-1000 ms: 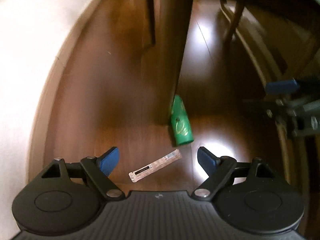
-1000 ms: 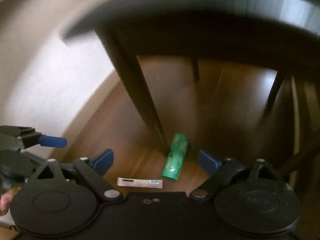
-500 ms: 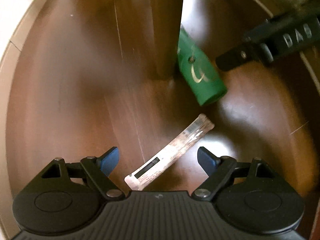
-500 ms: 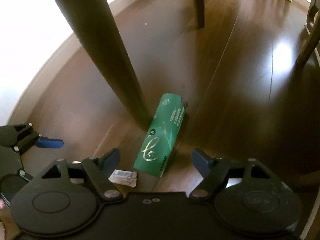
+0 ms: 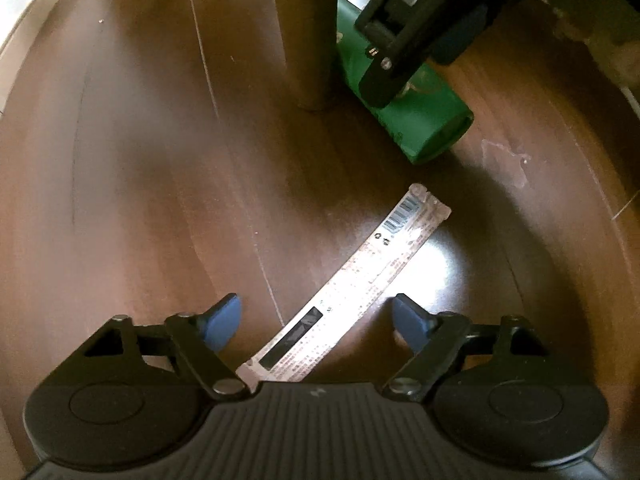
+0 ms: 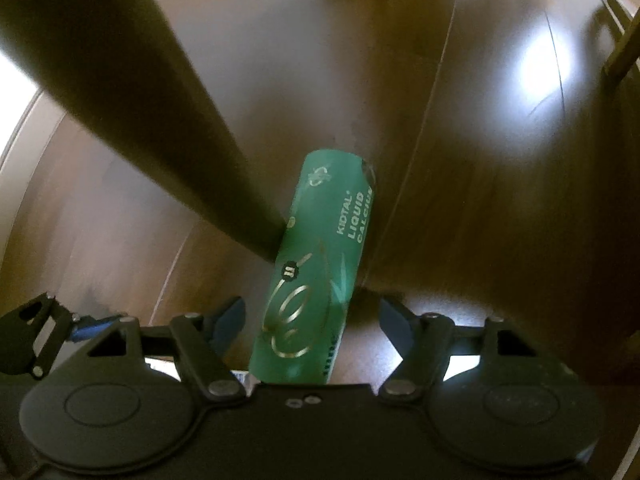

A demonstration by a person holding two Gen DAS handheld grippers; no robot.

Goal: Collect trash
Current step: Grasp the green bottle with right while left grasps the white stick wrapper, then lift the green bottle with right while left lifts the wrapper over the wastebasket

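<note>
The left tongs (image 5: pixel 316 320) hang low over the wooden floor (image 5: pixel 140 160) with their blue-tipped fingers (image 5: pixel 222 322) spread apart. Between them lies a long, flat, pale wrapper (image 5: pixel 348 296), set at a slant: its near end with a black block runs under the tool's body, and its far end with a barcode points toward the green tube. Neither finger touches it.

The right tongs (image 6: pixel 312 322) are also spread wide, holding nothing. A green tube (image 6: pixel 320 272) printed "KIDTAL LIQUID CALCIUM" lies on the floor in the gap between the fingers, its near end hidden under the tool's body and its far end pointing away. The fingers stand clear of it on both sides. The tube's left side rests against the foot of a dark wooden furniture leg (image 6: pixel 160 128).

In the left wrist view the same tube (image 5: pixel 424 120) lies just beyond the wrapper, not touching it, beside the leg (image 5: pixel 308 32), with the right tool's black arm crossing above it. A pale baseboard (image 6: pixel 24 128) runs along the floor's left edge. A bright glare patch sits on the floor near the wrapper.
</note>
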